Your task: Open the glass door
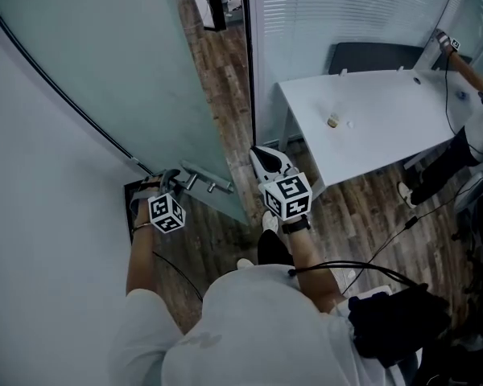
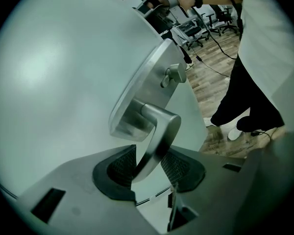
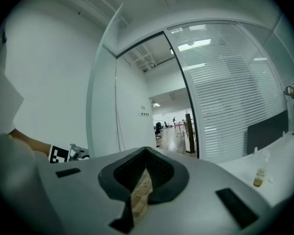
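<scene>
Glass door (image 1: 113,55) fills the upper left of the head view, frosted, swung off its frame; wood floor (image 1: 225,79) shows through the gap between its free edge and the fixed blind-covered glass wall (image 1: 330,10); in the right gripper view the same gap shows an office space with chairs beyond.

Left tongs (image 1: 171,178) at the door's lower edge region, angled downward; in the left gripper view they are closed around the door handle (image 2: 157,131), a brushed metal lever that drops from an oval lock plate (image 2: 142,77) and passes between the two black pads (image 2: 120,168); the pads sit against the lever's sides, with a thin pale sliver at its lower left edge; small thumb-turn (image 2: 174,75) higher on the plate.

Right tongs (image 1: 262,156) held near the door's free edge, touching nothing, roughly level; in their own view the jaws are together with nothing between them, only floor showing through the slit below the tips.

White desk (image 1: 370,123) to the right of the opening, a small bottle (image 1: 333,121) on it; a second person (image 1: 467,135) stands at its far end, one hand raised over the desk corner.
</scene>
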Available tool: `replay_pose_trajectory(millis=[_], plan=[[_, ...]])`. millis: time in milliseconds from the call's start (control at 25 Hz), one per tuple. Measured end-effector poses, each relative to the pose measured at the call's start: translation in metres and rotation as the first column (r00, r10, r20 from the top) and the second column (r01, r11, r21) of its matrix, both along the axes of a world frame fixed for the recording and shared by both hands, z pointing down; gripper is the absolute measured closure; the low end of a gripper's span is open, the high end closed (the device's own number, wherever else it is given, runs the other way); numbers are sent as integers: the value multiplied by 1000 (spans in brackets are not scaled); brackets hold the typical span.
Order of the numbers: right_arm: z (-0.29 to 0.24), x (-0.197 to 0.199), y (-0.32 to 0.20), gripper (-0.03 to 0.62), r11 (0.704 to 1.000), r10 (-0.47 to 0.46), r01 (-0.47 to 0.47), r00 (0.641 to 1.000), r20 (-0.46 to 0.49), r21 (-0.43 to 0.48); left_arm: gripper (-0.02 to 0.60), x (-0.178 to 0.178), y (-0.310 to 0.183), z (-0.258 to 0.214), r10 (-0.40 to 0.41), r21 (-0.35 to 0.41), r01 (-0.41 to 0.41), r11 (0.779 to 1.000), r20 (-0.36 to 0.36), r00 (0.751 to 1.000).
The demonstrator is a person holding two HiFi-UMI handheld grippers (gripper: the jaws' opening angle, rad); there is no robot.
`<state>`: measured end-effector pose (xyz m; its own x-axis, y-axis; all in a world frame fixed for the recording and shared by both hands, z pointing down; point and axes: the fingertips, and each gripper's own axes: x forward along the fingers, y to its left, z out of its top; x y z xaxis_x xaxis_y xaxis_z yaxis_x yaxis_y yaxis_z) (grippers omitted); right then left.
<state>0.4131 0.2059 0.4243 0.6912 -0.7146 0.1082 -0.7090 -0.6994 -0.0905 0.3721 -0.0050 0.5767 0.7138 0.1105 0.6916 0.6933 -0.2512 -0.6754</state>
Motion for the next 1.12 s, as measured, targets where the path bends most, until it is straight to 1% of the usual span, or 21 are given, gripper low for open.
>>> replay_pose_trajectory(millis=[160,280,520,760,840,880,960,1040,1120], plan=[[-5,-6,-17,592,997,-71,71,997,-20,-13,448,-8,-6,-2,-4,-2,4,1000,-5,1000],[-4,-17,-34,592,992,-126,125,992,-28,-35,442,-20,-15,-2,-10,2,10,1000,-3,1000],[0,-40,-66,591,967,-241,238,970,-34,-89,439,-43,-26,1,-25,25,25,999,12,1000],[5,-57,-93,591,946,-305,298,952,-36,-127,431,-65,-44,1,-39,30,39,999,3,999],[7,-61,-103,590,936,-331,322,942,-49,-145,427,-68,-52,0,-43,28,43,999,-4,999],[8,-61,-109,588,925,-356,343,933,-56,-160,423,-67,-55,-2,-43,26,43,999,-8,999],[15,-65,-118,544,895,-417,400,907,-53,-198,419,-66,-56,-5,-43,23,43,999,-6,999],[30,-75,-129,492,855,-479,462,878,-18,-234,416,-76,-57,-2,-48,32,47,998,19,999],[50,-91,-143,483,807,-538,520,843,15,-278,413,-95,-63,5,-63,49,60,997,55,996]])
